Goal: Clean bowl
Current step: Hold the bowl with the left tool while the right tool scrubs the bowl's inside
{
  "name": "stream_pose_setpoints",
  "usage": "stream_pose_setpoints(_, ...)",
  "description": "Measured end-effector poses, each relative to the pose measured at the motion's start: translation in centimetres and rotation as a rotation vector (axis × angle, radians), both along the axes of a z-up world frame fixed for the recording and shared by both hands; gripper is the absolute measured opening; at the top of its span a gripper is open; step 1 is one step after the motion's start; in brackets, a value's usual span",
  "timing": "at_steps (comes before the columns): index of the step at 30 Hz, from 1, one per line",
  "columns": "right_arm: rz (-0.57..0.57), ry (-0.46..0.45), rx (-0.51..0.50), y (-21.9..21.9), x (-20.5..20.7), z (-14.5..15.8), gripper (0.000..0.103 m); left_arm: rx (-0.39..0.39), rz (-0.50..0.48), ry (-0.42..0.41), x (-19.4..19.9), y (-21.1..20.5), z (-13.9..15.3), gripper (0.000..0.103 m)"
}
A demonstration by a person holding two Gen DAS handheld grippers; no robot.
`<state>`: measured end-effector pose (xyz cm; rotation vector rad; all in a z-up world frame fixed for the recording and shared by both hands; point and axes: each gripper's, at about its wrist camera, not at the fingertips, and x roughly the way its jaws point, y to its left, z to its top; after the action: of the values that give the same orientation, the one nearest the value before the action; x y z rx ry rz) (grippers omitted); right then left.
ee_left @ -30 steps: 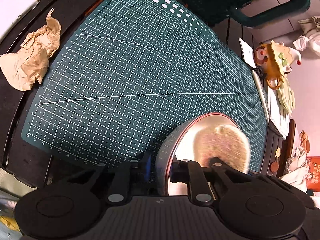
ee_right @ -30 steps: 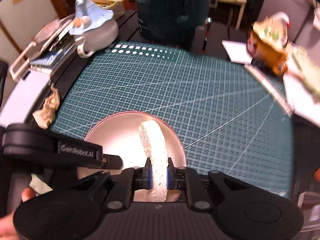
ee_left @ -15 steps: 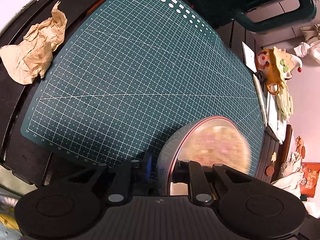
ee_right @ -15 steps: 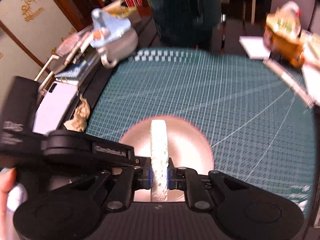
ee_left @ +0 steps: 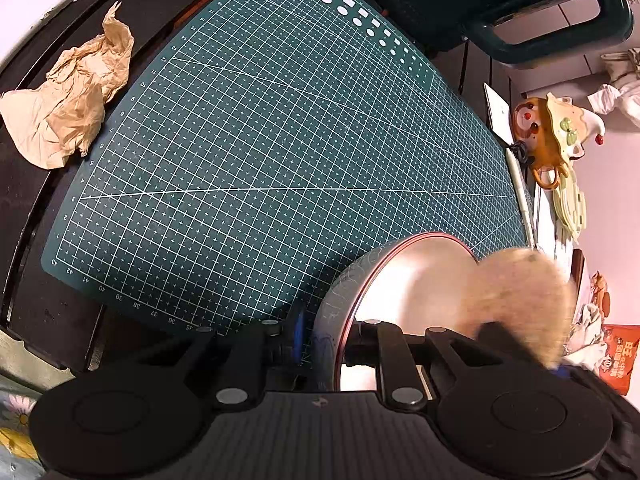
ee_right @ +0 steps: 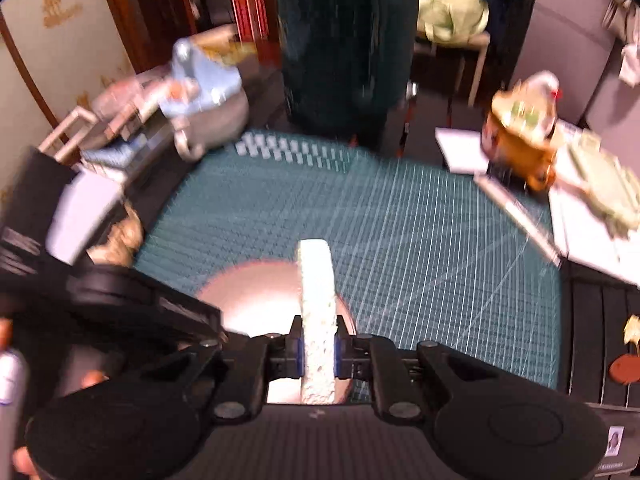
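Jaws of the left gripper [ee_left: 324,344] are clamped narrow on the near rim of the bowl [ee_left: 404,284], one finger outside the patterned wall and one inside, pinning the bowl tilted on the green cutting mat [ee_left: 260,140] at the near right part of the worktop. Jaws of the right gripper [ee_right: 318,350] are squeezed tight on a pale sponge [ee_right: 316,300] that stands on edge above the bowl's pale inside. Judging from the clean-looking interior and the sponge blurred over the far rim in the left wrist view, the scrub seems well under way or nearly finished; rinsing or setting things down would remain. Both grippers point steeply down toward the mat. Crumpled brown paper [ee_left: 68,104] lies off the mat's left edge.
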<state>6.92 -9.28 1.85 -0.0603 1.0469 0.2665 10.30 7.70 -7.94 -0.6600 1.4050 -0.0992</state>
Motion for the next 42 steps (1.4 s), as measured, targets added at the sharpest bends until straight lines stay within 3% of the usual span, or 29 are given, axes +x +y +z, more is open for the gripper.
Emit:
stream_pose_setpoints(3,0.017,0.066,0.084,0.3,0.6,-0.9,0.012,-0.001,0.003,-0.001,0.0,0.0,-0.1,0.018)
stream_pose_setpoints(9,-0.003,0.204,0.04,1.7,2.2,-5.3,0.012,-0.001,-0.001,0.001,0.1,0.0,-0.1,0.018)
stream_pose_setpoints(12,-0.014,0.196,0.0,1.8,1.8,-5.6,0.012,-0.001,-0.001,0.0,0.1,0.0,-0.2,0.018)
stream_pose_setpoints(16,-0.041,0.115,-0.091,1.3,1.0,-3.6,0.011,0.001,-0.001,-0.002,-0.1,0.0,0.0,0.018)
stream_pose_setpoints(21,-0.035,0.016,-0.058,0.9,-0.2,-0.9,0.012,0.001,0.0,-0.001,-0.1,0.0,0.1,0.018)
stream_pose_setpoints(25,0.018,0.066,0.046,1.3,0.6,-1.2,0.012,0.0,-0.001,-0.002,0.0,0.1,0.0,0.018)
stream_pose_setpoints(32,0.001,0.18,-0.049,2.2,2.3,-5.2,0.012,-0.001,-0.001,-0.002,0.0,0.1,0.0,0.018)
stream_pose_setpoints(37,-0.032,0.113,-0.116,1.4,1.6,-3.6,0.012,-0.002,0.002,-0.002,0.0,0.0,0.0,0.018)
stream_pose_setpoints(42,-0.035,0.032,-0.05,0.5,0.8,-0.9,0.012,-0.002,0.003,-0.001,-0.1,0.0,0.1,0.018)
